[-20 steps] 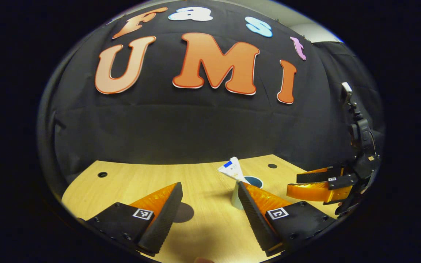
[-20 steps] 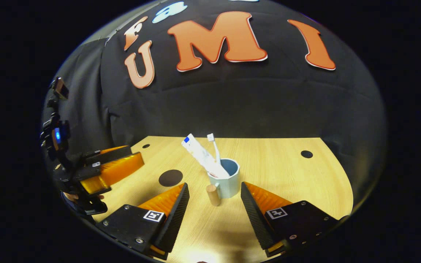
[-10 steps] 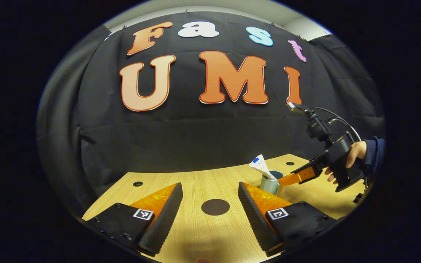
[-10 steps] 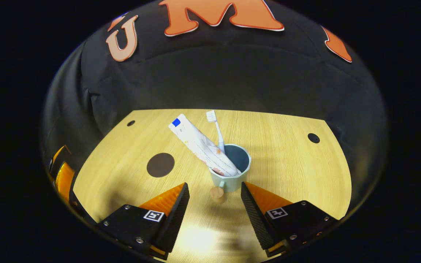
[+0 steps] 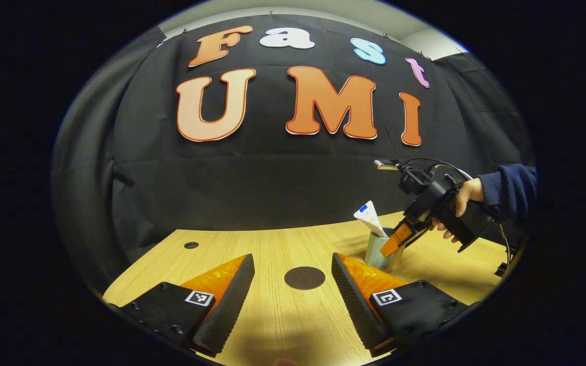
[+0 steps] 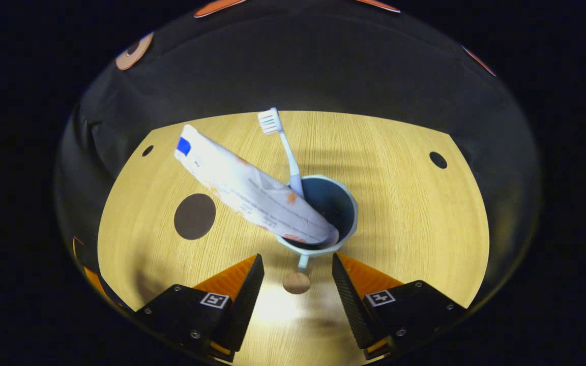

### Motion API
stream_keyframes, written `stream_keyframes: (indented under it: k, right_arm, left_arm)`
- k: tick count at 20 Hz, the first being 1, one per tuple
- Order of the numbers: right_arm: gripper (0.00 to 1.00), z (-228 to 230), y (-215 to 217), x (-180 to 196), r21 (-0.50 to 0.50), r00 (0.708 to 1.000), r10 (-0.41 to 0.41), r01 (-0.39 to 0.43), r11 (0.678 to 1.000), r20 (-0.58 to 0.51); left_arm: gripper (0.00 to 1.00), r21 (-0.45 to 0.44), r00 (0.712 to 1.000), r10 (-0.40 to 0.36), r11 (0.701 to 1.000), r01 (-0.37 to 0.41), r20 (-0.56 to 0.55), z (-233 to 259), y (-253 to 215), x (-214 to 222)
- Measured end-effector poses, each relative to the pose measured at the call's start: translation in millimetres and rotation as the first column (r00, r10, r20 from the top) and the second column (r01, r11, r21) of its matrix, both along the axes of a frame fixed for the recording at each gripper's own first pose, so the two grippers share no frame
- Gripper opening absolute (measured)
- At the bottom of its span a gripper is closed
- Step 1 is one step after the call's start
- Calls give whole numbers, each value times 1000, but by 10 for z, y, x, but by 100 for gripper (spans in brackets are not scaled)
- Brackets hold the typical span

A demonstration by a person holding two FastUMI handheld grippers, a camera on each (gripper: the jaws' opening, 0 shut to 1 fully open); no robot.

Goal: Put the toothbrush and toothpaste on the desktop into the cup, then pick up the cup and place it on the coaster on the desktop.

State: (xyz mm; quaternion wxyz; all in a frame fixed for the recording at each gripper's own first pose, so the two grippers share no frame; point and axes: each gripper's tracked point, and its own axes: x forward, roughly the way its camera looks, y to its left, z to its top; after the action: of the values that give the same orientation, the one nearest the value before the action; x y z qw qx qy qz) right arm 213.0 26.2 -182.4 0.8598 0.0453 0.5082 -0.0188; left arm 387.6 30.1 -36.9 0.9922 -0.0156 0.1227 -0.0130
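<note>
Cup [image 6: 323, 218] stands upright on the wooden tabletop [image 6: 415, 223], pale blue, with the toothpaste [image 6: 250, 190] and the toothbrush [image 6: 283, 147] already leaning out of it toward the far left, so what remains, by my reading, is the lift and the carry to the coaster [image 6: 195, 216]. In the right gripper view the cup's handle, a thin stem ending in a round wooden knob [image 6: 296, 282], points straight back toward the right gripper [image 6: 295, 282] and sits in the gap between its two fingers, which are spread apart and touch nothing; whether the knob lies level with the fingertips or below them I cannot tell. The cup body is just ahead of the fingertips, centred on the gap. That is the relation the grasp turns on: the handle runs along the gripper's own line of sight, so closing would take either stem or knob rather than the cup wall. The coaster, a dark flat disc, lies on the tabletop to the left of the cup and apart from it. In the left gripper view the left gripper [image 5: 293, 277] has its fingers wide apart and empty, with the coaster just ahead of the gap, while the cup stands farther off to the right, where the right gripper and the hand [image 5: 463, 195] holding it lean down over it. The right one is plainly nearer.
</note>
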Motion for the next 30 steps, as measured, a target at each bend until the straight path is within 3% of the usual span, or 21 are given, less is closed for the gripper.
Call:
stream_keyframes:
  k: [3,7,9,10,11,12,13,22,30]
  right_arm:
    - [67,-185,-73,7,-36,999,-31,30,999,-39]
    - [60,-345,-135,24,-79,997,-51,46,996,-65]
    - [52,-356,-105,14,-64,997,-48,44,997,-60]
    - [43,-311,-85,16,-60,997,-57,54,997,-58]
    - [27,-286,-65,14,-63,997,-51,48,997,-58]
    - [22,-319,-62,29,-67,997,-51,48,997,-51]
    - [27,-321,-63,32,-66,998,-46,43,997,-50]
    - [25,-267,-129,138,-85,998,60,-59,995,10]
    - [25,-282,-67,202,-64,982,180,-176,982,63]
  left_arm:
    - [97,-14,1000,16,1000,-16,-12,-69,71,-28]
    - [97,-22,1000,23,999,-23,-16,-101,87,-111]
    - [97,-25,999,28,999,-28,-20,-113,94,-136]
    - [97,-25,999,28,999,-29,-21,-117,92,-135]
    - [97,-21,999,30,999,-30,-20,-124,88,-153]
    - [97,-16,999,29,999,-30,-16,-110,78,-164]
    - [97,-12,1000,27,1000,-28,-12,-124,80,-178]
    - [97,-17,999,42,999,-43,-20,-137,140,-262]
    - [97,-11,999,45,999,-45,-30,-170,135,-368]
